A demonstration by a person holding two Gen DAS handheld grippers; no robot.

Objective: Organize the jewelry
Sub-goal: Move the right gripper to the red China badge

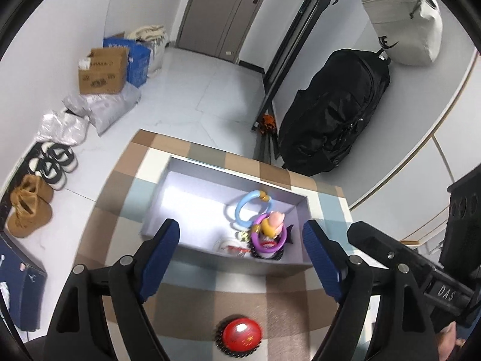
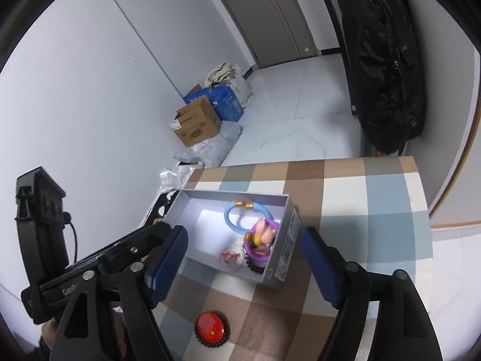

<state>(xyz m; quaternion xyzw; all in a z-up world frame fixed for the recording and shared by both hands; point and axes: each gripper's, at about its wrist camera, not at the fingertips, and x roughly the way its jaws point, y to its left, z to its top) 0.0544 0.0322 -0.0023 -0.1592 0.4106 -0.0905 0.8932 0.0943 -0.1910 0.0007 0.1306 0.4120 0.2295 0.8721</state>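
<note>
A grey open box [image 1: 177,177] [image 2: 288,234] stands on the checked tablecloth. In it lie a light blue bracelet [image 1: 240,207] [image 2: 231,219], a purple ring with a pink figure [image 1: 270,228] [image 2: 264,234], a round clear piece with red inside [image 2: 230,258] and a black piece. A red round badge with a black serrated rim [image 1: 239,335] [image 2: 212,329] lies on the cloth in front of the box. My left gripper [image 1: 243,252] is open and empty above the box's near wall. My right gripper [image 2: 243,258] is open and empty over the box's near end.
The small table [image 1: 120,210] [image 2: 375,204] has edges close on all sides. On the floor are cardboard and blue boxes [image 1: 102,70] [image 2: 197,121], plastic bags, shoes [image 1: 28,207] and a black bag [image 1: 336,114] [image 2: 384,60] by the wall.
</note>
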